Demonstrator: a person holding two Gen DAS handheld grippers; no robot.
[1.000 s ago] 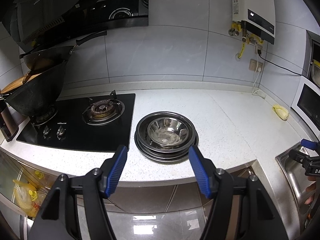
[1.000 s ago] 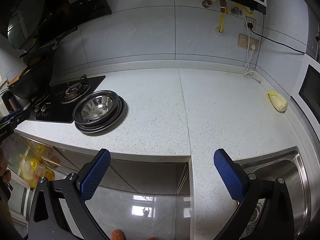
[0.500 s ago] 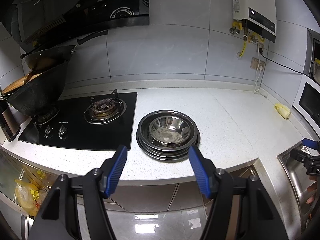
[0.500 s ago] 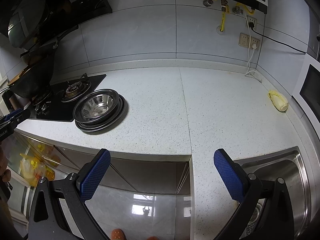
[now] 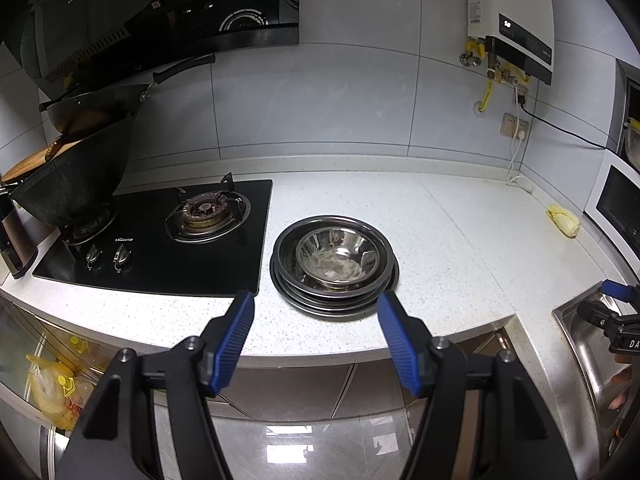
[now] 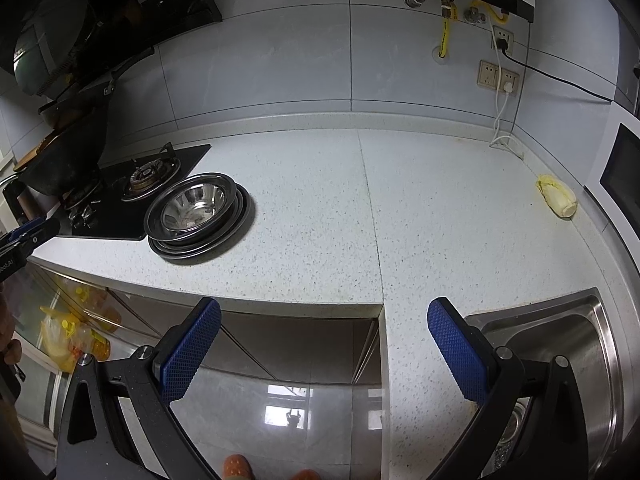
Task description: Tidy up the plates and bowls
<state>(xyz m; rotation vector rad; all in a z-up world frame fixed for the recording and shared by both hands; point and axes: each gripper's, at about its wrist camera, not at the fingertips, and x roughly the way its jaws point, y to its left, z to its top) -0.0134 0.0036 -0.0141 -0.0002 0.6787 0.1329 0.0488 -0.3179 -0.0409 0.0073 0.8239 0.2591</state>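
Observation:
A steel bowl (image 5: 337, 255) sits in a stack of several steel plates (image 5: 320, 300) on the white counter, just right of the hob. The bowl (image 6: 194, 208) and plates (image 6: 236, 222) also show at the left of the right wrist view. My left gripper (image 5: 314, 312) is open and empty, in front of the stack at the counter's front edge. My right gripper (image 6: 324, 320) is open and empty, held off the counter's front edge, well right of the stack.
A black gas hob (image 5: 160, 240) with two woks (image 5: 76, 188) lies left of the stack. A steel sink (image 6: 560, 360) is at the right. A yellow cloth (image 6: 556, 198) lies at the far right of the counter (image 6: 400, 208). A water heater (image 5: 512, 20) hangs on the wall.
Both grippers have drifted slightly; the view of the stack has shifted a little. Both stay open and empty. The bowl and plates have not moved.

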